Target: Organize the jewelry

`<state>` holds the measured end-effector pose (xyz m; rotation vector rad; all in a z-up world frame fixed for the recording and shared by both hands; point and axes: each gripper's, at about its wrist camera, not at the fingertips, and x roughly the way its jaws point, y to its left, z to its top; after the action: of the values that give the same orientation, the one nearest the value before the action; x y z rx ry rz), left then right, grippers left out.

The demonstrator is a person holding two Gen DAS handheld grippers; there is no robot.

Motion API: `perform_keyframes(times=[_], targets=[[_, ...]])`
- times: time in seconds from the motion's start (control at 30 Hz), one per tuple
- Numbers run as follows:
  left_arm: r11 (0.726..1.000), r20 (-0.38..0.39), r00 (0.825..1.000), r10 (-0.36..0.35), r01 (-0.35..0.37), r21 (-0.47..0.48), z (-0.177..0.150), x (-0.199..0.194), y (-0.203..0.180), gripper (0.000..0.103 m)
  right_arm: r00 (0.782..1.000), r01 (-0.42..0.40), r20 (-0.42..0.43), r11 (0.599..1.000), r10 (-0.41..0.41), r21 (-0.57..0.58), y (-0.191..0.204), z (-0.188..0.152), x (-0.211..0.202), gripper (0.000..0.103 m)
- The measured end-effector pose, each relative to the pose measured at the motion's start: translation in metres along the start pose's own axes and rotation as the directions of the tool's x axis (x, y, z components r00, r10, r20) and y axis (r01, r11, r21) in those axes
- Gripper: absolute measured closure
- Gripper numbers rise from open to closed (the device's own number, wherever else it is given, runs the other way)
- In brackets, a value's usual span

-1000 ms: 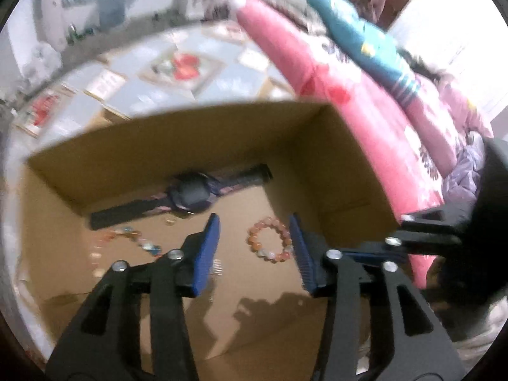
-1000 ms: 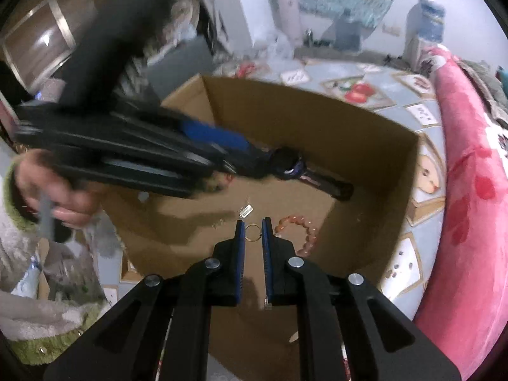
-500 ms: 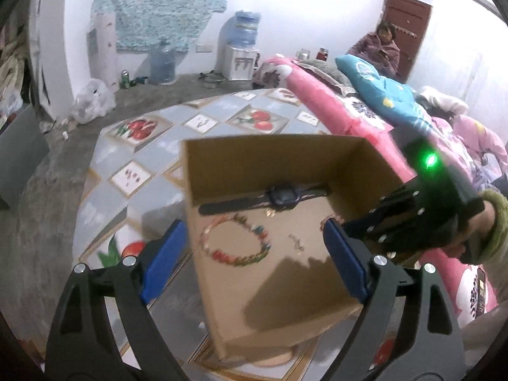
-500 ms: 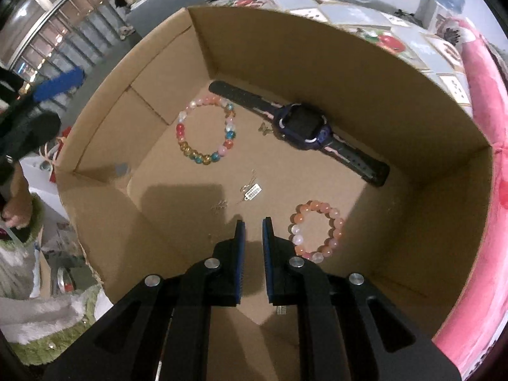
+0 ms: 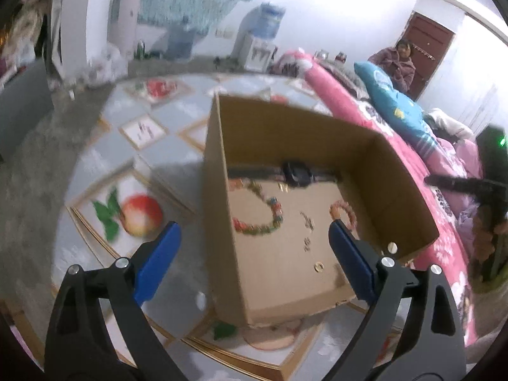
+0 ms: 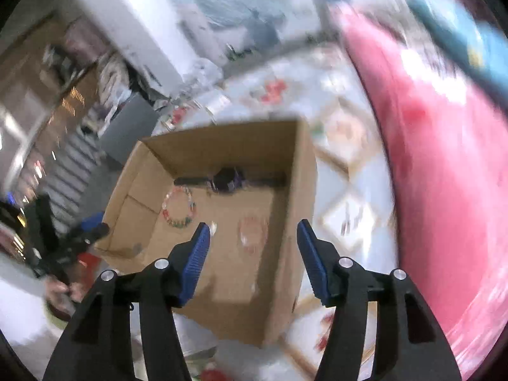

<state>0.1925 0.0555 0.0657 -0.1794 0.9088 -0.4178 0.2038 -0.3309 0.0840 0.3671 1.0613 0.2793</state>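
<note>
Both grippers, left [image 5: 252, 238] and right [image 6: 252, 235], had just been opening their empty fingers above the box [image 5: 219, 209]; the jewelry looked stowed, so withdrawing seemed next.

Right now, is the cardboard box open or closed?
Open: the cardboard box has no lid over it, and the watch lies visible inside.

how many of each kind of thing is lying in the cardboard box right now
Watch: 1
Bead bracelets: 2, one multicolour, one pink-orange
Gold ring: 1
Small metal pieces: about 2, too small to tell what they are
Total: about 6, all on the floor of the box
</note>
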Motion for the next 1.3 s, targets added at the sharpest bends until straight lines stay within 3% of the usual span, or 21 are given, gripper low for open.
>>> perform_keyframes(times=[0.13, 0.23, 0.37, 0.6, 0.8, 0.97, 1.03, 1.1, 1.17, 1.23, 1.3], targets=[[0.995, -0.090, 0.993, -0.079, 0.073, -0.072, -0.006, 0.022, -0.005, 0.010, 0.986, -0.088, -0.132, 0.990, 0.102, 0.113, -0.019, -0.019, 0.038, 0.045], [0.994, -0.093, 0.995, -0.038, 0.028, -0.105, -0.006, 0.026, -0.010, 0.010, 0.987, -0.019, -0.156, 0.998, 0.028, 0.059, -0.007, -0.022, 0.042, 0.045], [0.976, -0.111, 0.992, -0.052, 0.027, -0.214, 0.001, 0.029, -0.004, 0.010, 0.985, -0.001, -0.170, 0.999, 0.009, 0.048, 0.001, -0.017, 0.038, 0.045], [0.979, -0.093, 0.995, -0.033, 0.014, -0.203, 0.000, 0.003, -0.016, 0.010, 0.989, -0.013, -0.147, 0.999, 0.018, 0.033, 0.007, -0.026, 0.014, 0.045], [0.985, -0.092, 0.995, -0.030, 0.014, -0.169, -0.036, -0.032, -0.031, 0.010, 0.990, -0.075, -0.118, 0.997, 0.079, 0.033, 0.010, -0.075, -0.021, 0.045], [0.975, -0.132, 0.989, -0.067, 0.037, -0.221, -0.086, -0.032, -0.026, 0.010, 0.988, -0.105, -0.097, 0.988, 0.117, 0.113, -0.006, -0.127, -0.022, 0.045], [0.976, -0.101, 0.992, -0.072, 0.049, -0.214, -0.099, -0.036, -0.026, 0.010, 0.986, -0.150, -0.047, 0.977, 0.158, 0.149, -0.015, -0.140, -0.026, 0.045], [0.979, -0.026, 0.999, -0.026, 0.021, -0.202, -0.107, -0.049, -0.027, 0.010, 0.985, -0.171, 0.015, 0.967, 0.171, 0.187, -0.021, -0.151, -0.035, 0.045], [0.985, 0.095, 0.994, 0.053, -0.037, -0.167, -0.115, -0.071, -0.033, 0.010, 0.990, -0.130, 0.081, 0.977, 0.118, 0.166, -0.021, -0.159, -0.047, 0.045], [0.987, 0.166, 0.982, 0.088, -0.063, -0.149, -0.124, -0.090, -0.038, 0.009, 0.989, -0.078, 0.136, 0.987, 0.059, 0.142, -0.015, -0.173, -0.061, 0.043], [0.985, 0.207, 0.969, 0.132, -0.106, -0.133, -0.135, -0.103, -0.044, 0.009, 0.984, -0.023, 0.180, 0.994, 0.003, 0.111, -0.008, -0.186, -0.071, 0.035]])
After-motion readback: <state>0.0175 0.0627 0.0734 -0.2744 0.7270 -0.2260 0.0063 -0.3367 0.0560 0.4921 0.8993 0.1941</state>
